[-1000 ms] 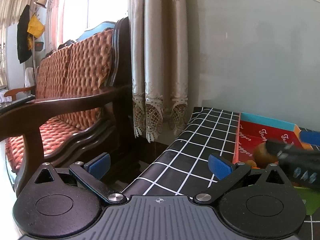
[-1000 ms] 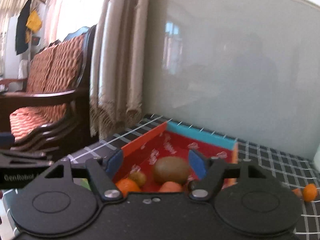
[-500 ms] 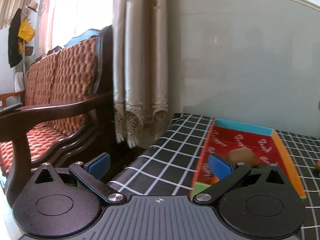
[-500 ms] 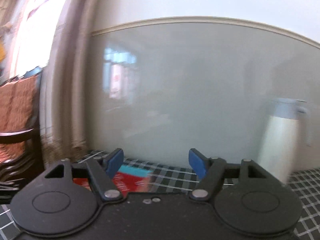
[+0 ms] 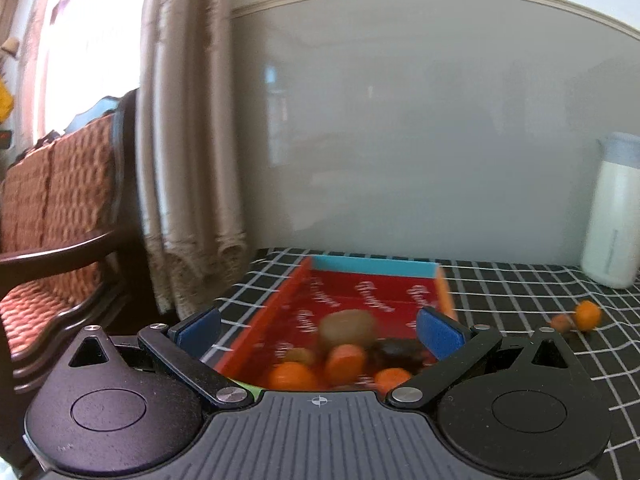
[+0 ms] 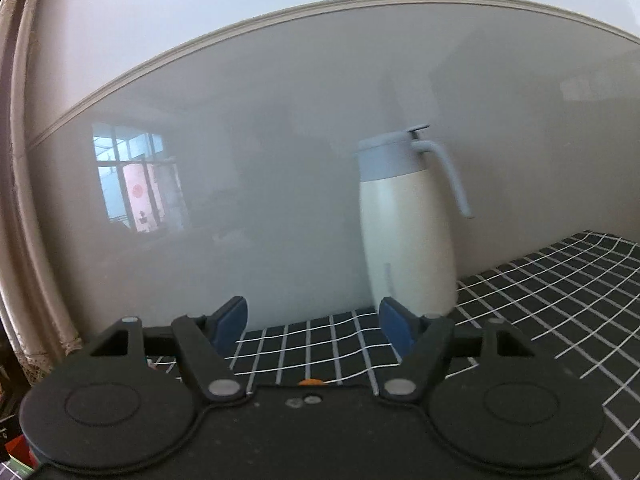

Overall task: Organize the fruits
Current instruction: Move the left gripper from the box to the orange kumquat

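Observation:
In the left wrist view a red box (image 5: 360, 300) with a blue far wall lies on the checked tablecloth. It holds a brown kiwi (image 5: 348, 326), several orange fruits (image 5: 292, 376) and a dark fruit (image 5: 400, 352). My left gripper (image 5: 320, 326) is open and empty, hovering over the box's near end. A loose orange fruit (image 5: 588, 314) and a small brown one (image 5: 562, 323) lie on the cloth to the right. My right gripper (image 6: 312, 322) is open and empty above the cloth; a sliver of orange fruit (image 6: 307, 381) shows at its base.
A white jug with a grey lid stands by the wall, in the right wrist view (image 6: 404, 232) and the left wrist view (image 5: 612, 212). A curtain (image 5: 188, 160) and a wooden sofa (image 5: 52, 208) stand left of the table. The grey wall (image 5: 400, 140) is close behind.
Both grippers have swung to the right. The left one now faces the box of fruit instead of the sofa. The right one has left the box and kiwi and now faces the jug.

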Demonstrator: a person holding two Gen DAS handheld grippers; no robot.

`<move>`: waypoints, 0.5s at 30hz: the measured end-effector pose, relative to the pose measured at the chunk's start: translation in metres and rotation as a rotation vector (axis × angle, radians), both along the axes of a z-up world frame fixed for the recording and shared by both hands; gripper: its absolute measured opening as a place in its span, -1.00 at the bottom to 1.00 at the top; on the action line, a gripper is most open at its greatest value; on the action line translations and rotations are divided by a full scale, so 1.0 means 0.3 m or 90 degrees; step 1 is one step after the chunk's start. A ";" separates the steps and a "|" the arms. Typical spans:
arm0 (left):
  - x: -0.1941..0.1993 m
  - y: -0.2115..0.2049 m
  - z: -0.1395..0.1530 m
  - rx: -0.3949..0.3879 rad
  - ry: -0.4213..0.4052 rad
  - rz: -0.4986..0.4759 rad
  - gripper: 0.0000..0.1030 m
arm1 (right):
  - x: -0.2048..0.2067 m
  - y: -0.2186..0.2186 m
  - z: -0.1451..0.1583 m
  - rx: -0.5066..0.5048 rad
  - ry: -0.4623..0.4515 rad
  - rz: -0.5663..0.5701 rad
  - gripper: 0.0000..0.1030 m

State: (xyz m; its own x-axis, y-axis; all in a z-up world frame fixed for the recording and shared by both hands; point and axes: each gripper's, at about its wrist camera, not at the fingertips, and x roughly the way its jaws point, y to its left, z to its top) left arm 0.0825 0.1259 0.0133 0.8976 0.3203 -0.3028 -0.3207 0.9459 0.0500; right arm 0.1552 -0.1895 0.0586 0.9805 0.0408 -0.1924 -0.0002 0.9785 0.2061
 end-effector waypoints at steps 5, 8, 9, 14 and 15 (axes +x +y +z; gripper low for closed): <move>0.017 -0.092 0.002 0.007 0.005 -0.034 1.00 | -0.020 -0.048 0.002 -0.017 -0.004 -0.009 0.42; 0.038 -0.143 0.001 0.005 0.011 -0.058 1.00 | -0.032 -0.082 -0.004 -0.022 0.004 -0.011 0.42; 0.046 -0.164 -0.001 0.009 0.011 -0.066 1.00 | -0.031 -0.090 -0.004 -0.024 0.006 -0.012 0.42; 0.083 -0.263 -0.012 0.025 0.021 -0.101 1.00 | -0.056 -0.142 -0.004 -0.025 0.010 -0.024 0.42; 0.090 -0.281 -0.014 0.027 0.023 -0.109 1.00 | -0.056 -0.152 -0.005 -0.022 0.011 -0.026 0.42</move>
